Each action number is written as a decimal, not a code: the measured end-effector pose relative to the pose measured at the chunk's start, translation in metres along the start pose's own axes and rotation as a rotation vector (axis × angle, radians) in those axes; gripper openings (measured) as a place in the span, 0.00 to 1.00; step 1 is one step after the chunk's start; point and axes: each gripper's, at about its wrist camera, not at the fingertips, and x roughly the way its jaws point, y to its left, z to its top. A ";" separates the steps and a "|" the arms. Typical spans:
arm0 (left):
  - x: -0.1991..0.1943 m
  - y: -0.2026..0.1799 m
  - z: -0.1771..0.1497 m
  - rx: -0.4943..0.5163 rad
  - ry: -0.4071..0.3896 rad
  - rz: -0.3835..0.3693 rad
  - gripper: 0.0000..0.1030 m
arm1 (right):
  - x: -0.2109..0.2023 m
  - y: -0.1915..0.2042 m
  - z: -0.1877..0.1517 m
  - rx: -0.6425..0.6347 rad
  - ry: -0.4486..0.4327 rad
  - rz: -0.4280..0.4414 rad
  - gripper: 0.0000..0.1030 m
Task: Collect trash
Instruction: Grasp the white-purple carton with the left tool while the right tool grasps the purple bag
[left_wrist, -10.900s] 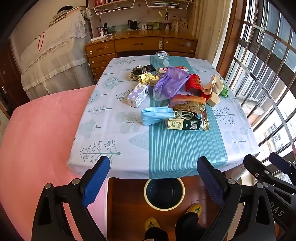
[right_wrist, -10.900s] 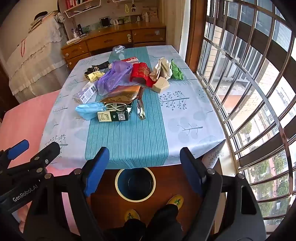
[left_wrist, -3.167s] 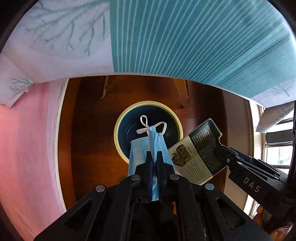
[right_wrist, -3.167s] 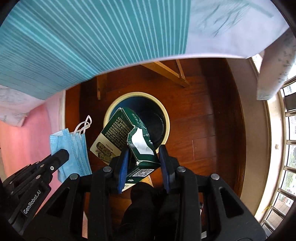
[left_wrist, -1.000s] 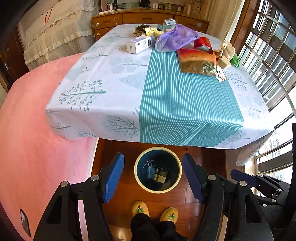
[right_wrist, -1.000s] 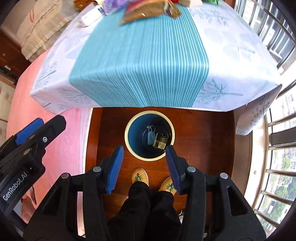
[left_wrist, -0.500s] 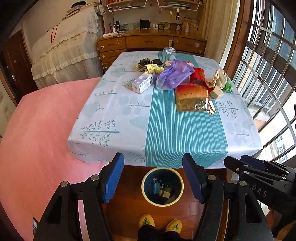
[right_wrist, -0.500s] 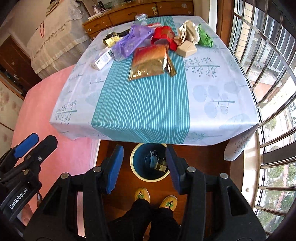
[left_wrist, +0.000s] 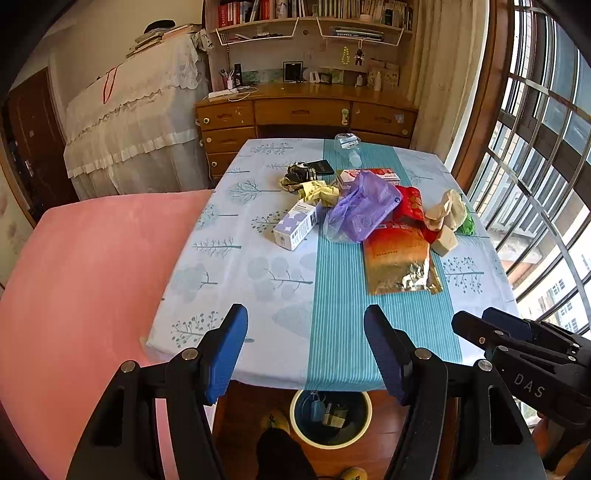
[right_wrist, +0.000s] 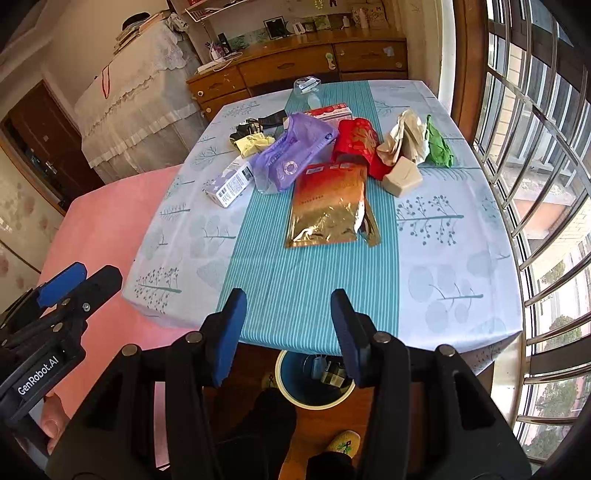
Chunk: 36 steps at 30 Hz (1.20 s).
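Observation:
Trash lies on the far half of the table: an orange-gold foil pouch, a purple plastic bag, a white-purple box, a red packet, crumpled beige paper and a green wrapper. The round bin stands on the floor under the table's near edge and holds a blue mask and a green carton. My left gripper and right gripper are both open and empty, above the near edge.
A pink bed lies left of the table. A wooden dresser stands behind it and barred windows run along the right. A clear plastic bottle lies at the table's far end. My feet in yellow slippers are by the bin.
Both grippers have risen and tilted up from looking down at the bin to facing the table. Earlier they dropped the blue mask and the green carton into the bin.

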 end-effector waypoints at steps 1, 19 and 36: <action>0.007 0.005 0.009 0.005 0.003 -0.006 0.65 | 0.006 0.003 0.007 0.005 -0.001 -0.002 0.43; 0.251 0.056 0.171 0.162 0.265 -0.217 0.65 | 0.167 0.006 0.159 0.325 0.010 -0.139 0.71; 0.374 0.047 0.167 0.161 0.515 -0.299 0.39 | 0.260 -0.009 0.181 0.424 0.119 -0.201 0.78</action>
